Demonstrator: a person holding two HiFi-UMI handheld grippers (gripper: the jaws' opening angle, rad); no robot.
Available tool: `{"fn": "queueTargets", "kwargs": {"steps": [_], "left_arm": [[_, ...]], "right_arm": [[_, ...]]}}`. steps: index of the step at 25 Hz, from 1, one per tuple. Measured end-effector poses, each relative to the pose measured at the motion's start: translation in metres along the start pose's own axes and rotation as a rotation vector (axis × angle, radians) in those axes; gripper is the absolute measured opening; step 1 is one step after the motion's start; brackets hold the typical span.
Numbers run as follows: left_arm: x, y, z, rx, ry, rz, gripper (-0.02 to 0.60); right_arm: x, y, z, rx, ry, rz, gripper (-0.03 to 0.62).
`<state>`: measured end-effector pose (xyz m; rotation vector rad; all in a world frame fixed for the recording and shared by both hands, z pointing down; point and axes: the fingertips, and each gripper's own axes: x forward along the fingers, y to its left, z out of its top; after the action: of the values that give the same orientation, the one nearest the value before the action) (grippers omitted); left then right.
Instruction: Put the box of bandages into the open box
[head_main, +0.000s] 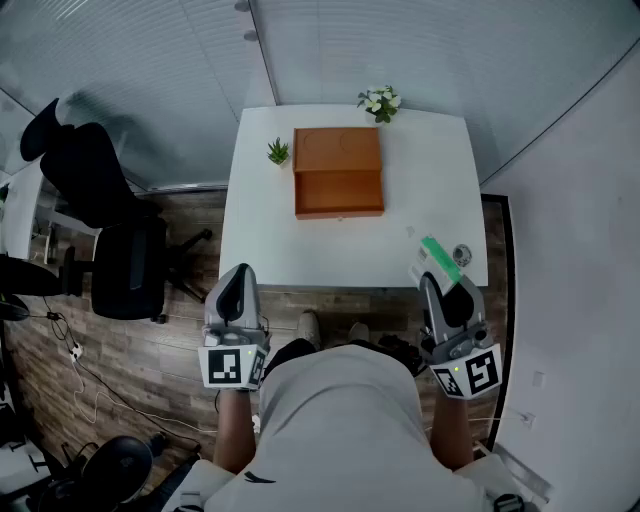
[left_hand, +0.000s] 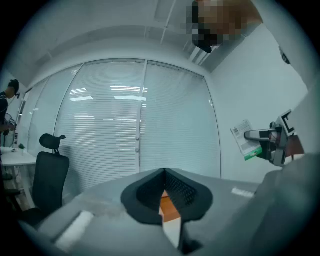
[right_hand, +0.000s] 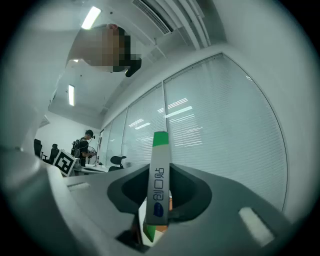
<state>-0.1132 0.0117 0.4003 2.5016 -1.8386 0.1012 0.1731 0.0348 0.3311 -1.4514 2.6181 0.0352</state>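
Two hand-held grippers hover at the near edge of one white table (head_main: 430, 180). At 7 o'clock, the left gripper (head_main: 238, 275) is clenched on nothing. One open box (head_main: 338, 172) sits mid-table between two plants: a leafy plant (head_main: 278, 152) and a flowering plant (head_main: 380, 102). At 5 o'clock, the right gripper (head_main: 436, 277) grasps the single box of bandages (head_main: 440, 258), which juts from its jaws toward 11 o'clock. Only the right gripper view shows the blue print on its edge; the orange sliver beyond the left jaws is probably the open box.

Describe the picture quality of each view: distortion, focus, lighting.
Head view: wide-angle bowing at the edges, even soft light, open box on the white table sharp. Left gripper view: dark fisheye rim, bluish cast, left gripper blurred up close. Right gripper view: same rim, box of bandages fairly sharp, ceiling light glaring.
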Motion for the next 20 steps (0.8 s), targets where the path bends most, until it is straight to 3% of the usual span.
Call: {"fn": "queueTargets", "kwargs": {"steps": [20], "left_arm": [[-0.0033,0.009,-0.0028,-0.002,0.008,0.001,0.006]], "right_arm": [[0.0044,0.0041,-0.0019,0.03,-0.005,-0.009,0.094]]}}
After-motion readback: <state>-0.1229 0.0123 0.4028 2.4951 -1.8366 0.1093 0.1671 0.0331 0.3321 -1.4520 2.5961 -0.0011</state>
